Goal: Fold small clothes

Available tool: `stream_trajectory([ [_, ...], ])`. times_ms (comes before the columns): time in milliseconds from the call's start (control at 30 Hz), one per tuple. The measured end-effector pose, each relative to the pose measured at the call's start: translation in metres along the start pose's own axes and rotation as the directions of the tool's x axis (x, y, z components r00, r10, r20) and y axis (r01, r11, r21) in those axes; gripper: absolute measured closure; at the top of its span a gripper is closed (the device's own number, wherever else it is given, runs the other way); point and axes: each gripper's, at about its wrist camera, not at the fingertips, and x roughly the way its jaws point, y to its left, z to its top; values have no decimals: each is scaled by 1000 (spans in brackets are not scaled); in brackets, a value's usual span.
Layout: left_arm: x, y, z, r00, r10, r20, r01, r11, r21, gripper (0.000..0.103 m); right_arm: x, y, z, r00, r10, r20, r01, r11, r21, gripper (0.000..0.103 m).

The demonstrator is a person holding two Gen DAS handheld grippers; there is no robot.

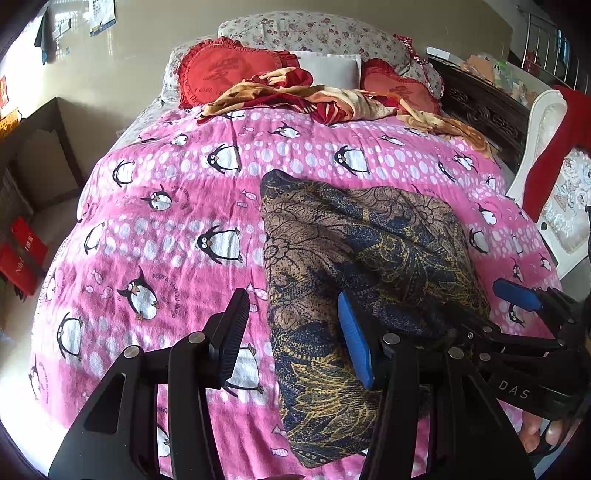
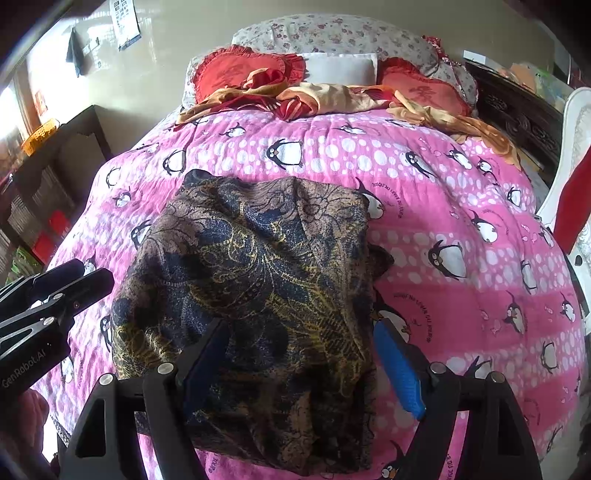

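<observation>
We hold the left hand-held gripper and the right hand-held gripper open and empty over the bed. Just ahead of both lies the patterned garment, already doubled into a rough rectangle; we judge one more fold and some smoothing remain.

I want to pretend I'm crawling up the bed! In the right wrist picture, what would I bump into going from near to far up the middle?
Dark patterned garment → pink penguin blanket → crumpled red and orange cloth → white pillow → flowery pillow.
</observation>
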Motion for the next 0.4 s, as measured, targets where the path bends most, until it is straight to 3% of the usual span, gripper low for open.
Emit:
stream_trajectory([
  [400,4,23,4,999,-28,44,30,999,-33,53,13,-3,0,1000,22,-16,-22,1000,3,25],
])
